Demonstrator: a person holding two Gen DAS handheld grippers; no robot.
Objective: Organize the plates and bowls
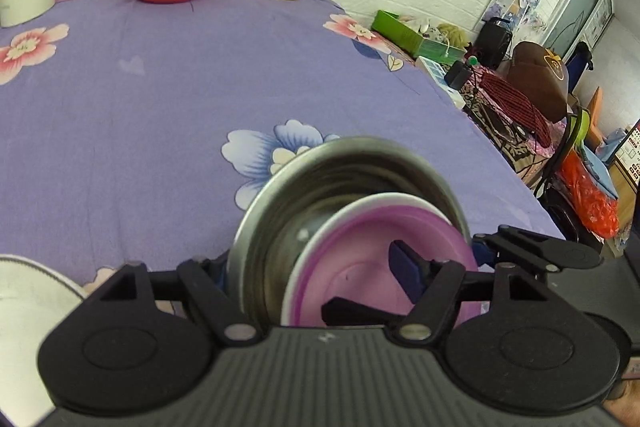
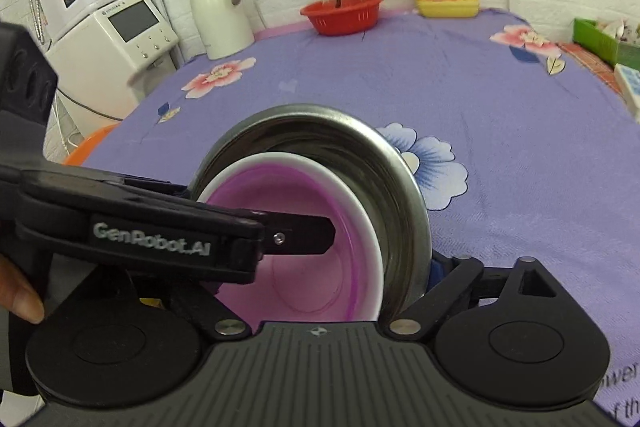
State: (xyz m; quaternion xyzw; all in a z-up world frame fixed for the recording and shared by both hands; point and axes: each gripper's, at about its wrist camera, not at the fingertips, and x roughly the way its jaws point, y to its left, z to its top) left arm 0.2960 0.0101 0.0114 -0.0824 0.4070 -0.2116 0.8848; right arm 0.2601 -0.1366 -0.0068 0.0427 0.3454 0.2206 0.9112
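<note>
Both grippers tilt downward, close side by side. The left gripper (image 1: 316, 271) straddles a steel bowl (image 1: 280, 211) and the pink bowl (image 1: 360, 259) nested inside. The right gripper (image 2: 320, 267) spans the same pair, its right finger outside the steel rim. A thumb (image 2: 20, 299) shows at the left edge.

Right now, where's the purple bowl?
Nested inside the steel bowl, low centre in both wrist views. The purple bowl sits between the two grippers over the floral tablecloth, with the left gripper's finger reaching into it.
</note>
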